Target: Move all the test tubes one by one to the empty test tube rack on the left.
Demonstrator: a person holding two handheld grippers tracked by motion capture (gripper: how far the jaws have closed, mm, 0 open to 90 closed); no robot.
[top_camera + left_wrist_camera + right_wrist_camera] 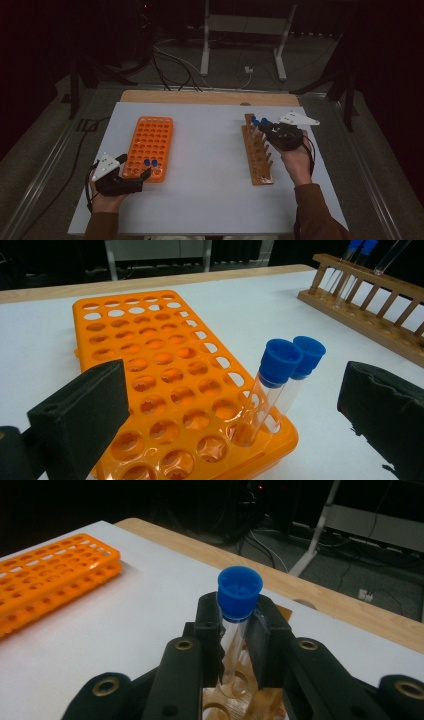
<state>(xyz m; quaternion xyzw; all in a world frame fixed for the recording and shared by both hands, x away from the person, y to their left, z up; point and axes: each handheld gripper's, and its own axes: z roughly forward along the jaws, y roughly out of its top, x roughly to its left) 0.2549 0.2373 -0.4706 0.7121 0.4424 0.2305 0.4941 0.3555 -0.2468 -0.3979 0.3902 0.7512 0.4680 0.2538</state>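
Note:
My right gripper (239, 630) is shut on a clear test tube with a blue cap (240, 592), held upright just above the far end of a wooden tube rack (258, 157). Two more blue-capped tubes (350, 265) stand at that rack's far end. An orange tube rack (149, 142) with many holes lies at the left. Two blue-capped tubes (282, 365) stand side by side in its near right corner. My left gripper (135, 169) rests on the table at that near end, open, one jaw on each side of the corner and touching neither tube.
The white table top (205, 150) lies between the two racks. A wooden strip (200, 97) runs along its far edge. Behind it on the floor are cables and a white stand (240, 30).

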